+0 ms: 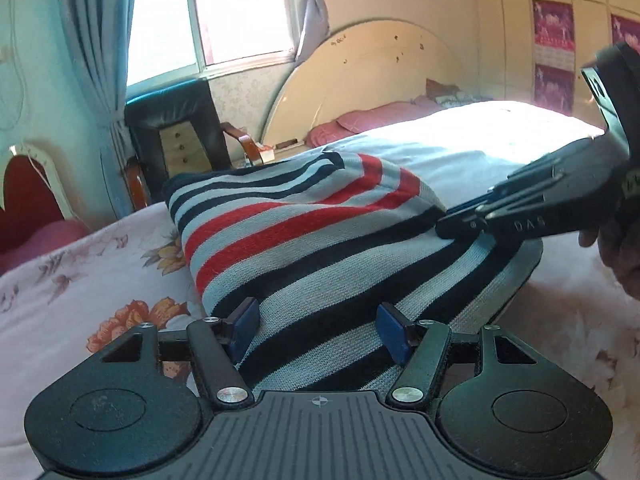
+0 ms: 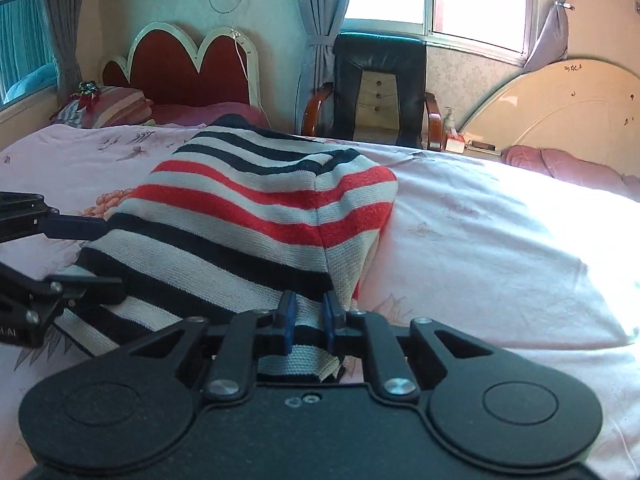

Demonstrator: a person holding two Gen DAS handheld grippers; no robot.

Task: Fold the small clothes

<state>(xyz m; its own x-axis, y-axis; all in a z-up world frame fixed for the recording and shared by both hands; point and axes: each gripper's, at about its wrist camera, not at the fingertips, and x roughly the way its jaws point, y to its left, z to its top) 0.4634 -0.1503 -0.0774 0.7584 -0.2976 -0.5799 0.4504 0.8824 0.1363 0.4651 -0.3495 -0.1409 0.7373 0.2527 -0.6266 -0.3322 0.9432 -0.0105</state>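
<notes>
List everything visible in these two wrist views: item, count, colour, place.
striped sweater: 1, navy, grey-white and red stripes, lying bunched on the bed
bed sheet: 1, pale pink with flower print, under the sweater
pillows: several, pink, at the cream headboard
cream headboard: 1, arched, far end of the bed
red headboard: 1, red with white scalloped edge, second bed beyond
armchair: 1, black with wooden arms, below the window
curtains: grey-blue, tied back beside the windows
left gripper: 1, black with blue pads, open, straddling the sweater's near edge
right gripper: 1, black with blue pads, shut on the sweater's hem
</notes>
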